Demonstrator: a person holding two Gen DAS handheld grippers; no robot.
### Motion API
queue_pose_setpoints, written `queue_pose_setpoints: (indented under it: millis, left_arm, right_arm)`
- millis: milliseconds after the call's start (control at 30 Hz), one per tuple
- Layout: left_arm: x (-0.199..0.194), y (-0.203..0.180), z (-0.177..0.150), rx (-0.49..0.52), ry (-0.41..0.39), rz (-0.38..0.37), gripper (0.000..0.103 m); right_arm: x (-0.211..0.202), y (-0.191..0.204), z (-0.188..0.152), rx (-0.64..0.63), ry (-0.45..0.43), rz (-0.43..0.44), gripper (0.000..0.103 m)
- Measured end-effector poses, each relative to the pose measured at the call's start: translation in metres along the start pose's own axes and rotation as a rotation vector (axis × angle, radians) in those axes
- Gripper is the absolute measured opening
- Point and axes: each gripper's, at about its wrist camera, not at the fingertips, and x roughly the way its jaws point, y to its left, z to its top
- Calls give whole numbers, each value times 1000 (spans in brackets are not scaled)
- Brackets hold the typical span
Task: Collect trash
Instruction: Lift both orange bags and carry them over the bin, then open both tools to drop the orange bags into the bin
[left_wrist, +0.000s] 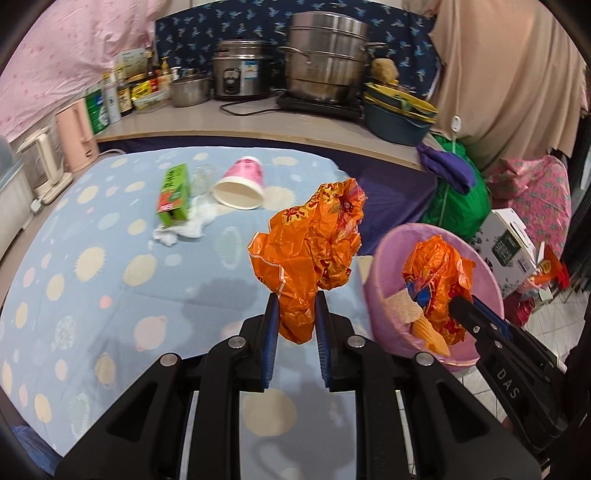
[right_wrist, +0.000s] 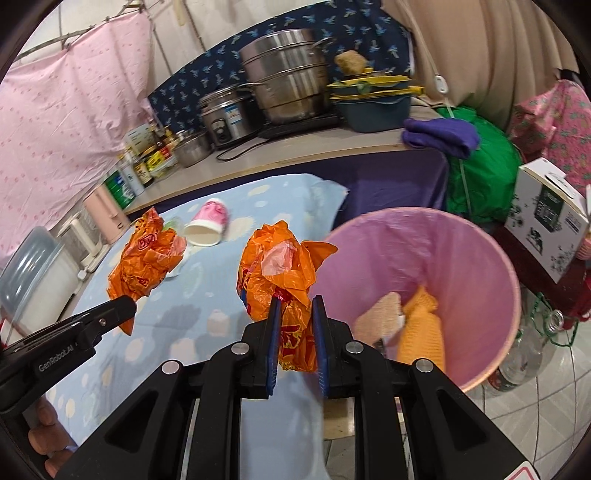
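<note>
A steel stacked steamer pot (left_wrist: 325, 55) stands on the counter beside a rice cooker (left_wrist: 242, 70), with sauce bottles (left_wrist: 123, 92) and a pink kettle (left_wrist: 75, 138) further left.

home kitchen | steamer pot (left_wrist: 325, 55), rice cooker (left_wrist: 242, 70), sauce btls (left_wrist: 125, 94)

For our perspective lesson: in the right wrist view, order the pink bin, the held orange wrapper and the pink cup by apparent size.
1. Bin
2. Wrapper
3. Cup
The cup lies farther from the camera, so its true size is unsure.
</note>
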Motion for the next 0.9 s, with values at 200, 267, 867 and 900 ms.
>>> queue_pose_setpoints:
  millis: [200, 267, 867, 900]
  left_arm:
    - [12, -33, -1, 50, 22, -51, 18]
    - [16, -43, -1, 60, 31, -69, 18]
    - [45, -99, 3, 142, 66, -131, 18]
    - [47, -101, 3, 145, 68, -132, 18]
  right_arm:
    - [-6, -35, 0, 54, -12, -55, 16]
    - [-8, -45, 1, 68, -16, -69, 16]
    - [-9, -86, -1, 138, -21, -137, 16]
    - [-8, -87, -1, 141, -20, -141, 16]
